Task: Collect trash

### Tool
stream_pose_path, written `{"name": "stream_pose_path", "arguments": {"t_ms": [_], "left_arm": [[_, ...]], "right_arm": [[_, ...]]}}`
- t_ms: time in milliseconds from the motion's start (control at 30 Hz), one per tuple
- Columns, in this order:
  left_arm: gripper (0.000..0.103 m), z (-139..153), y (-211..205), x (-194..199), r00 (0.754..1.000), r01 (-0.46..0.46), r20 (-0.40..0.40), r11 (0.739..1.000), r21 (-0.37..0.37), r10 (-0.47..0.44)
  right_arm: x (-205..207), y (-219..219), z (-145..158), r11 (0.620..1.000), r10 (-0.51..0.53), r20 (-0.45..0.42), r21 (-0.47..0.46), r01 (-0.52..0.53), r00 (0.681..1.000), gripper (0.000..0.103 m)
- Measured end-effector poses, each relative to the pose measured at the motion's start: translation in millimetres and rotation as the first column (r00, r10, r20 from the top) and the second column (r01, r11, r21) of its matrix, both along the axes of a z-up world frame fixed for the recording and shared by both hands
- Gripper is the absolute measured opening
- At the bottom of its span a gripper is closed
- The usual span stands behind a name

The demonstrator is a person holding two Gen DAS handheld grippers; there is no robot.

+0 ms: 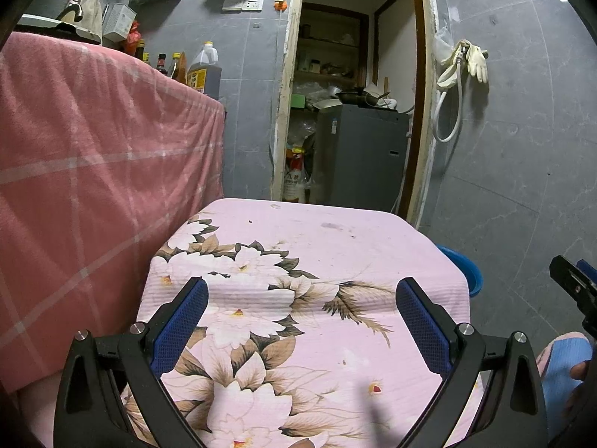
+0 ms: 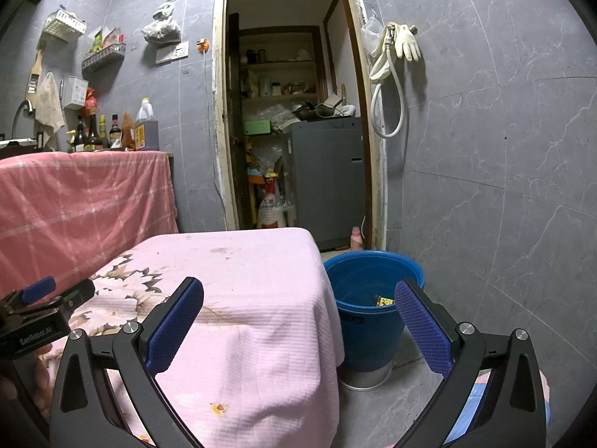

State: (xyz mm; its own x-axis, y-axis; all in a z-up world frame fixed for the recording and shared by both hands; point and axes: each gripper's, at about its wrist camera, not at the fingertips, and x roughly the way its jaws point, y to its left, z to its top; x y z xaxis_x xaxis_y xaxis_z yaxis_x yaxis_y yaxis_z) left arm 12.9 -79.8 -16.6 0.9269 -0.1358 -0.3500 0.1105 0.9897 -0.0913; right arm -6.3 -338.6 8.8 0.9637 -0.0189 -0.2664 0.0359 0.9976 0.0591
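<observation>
Both wide and empty: left hand-held gripper (image 1: 302, 298) over the floral desk (image 1: 317, 231), right hand-held gripper (image 2: 298, 298) past its edge. Blue bucket (image 2: 373, 321) on the floor beyond, trash scrap (image 2: 384, 301) already inside. Risks: snagging the draped cloth, knocking the bucket over.

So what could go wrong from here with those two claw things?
Both the left gripper and right gripper are open and hold nothing. The blue bucket stands close beside the draped pink floral cloth, so a reach could snag the cloth. The small scraps in the bucket sit deep and may be hard to reach.
</observation>
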Motion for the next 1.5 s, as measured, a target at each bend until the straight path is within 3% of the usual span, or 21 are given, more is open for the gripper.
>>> {"name": "stream_pose_path", "arguments": {"t_ms": [1500], "left_arm": [[0.099, -1.2, 3.0, 0.2, 1.0, 0.001, -0.002, 1.0, 0.001, -0.001]], "right_arm": [[-0.1, -4.4, -1.2, 1.0, -0.002, 0.001, 0.002, 0.002, 1.0, 0.103]]}}
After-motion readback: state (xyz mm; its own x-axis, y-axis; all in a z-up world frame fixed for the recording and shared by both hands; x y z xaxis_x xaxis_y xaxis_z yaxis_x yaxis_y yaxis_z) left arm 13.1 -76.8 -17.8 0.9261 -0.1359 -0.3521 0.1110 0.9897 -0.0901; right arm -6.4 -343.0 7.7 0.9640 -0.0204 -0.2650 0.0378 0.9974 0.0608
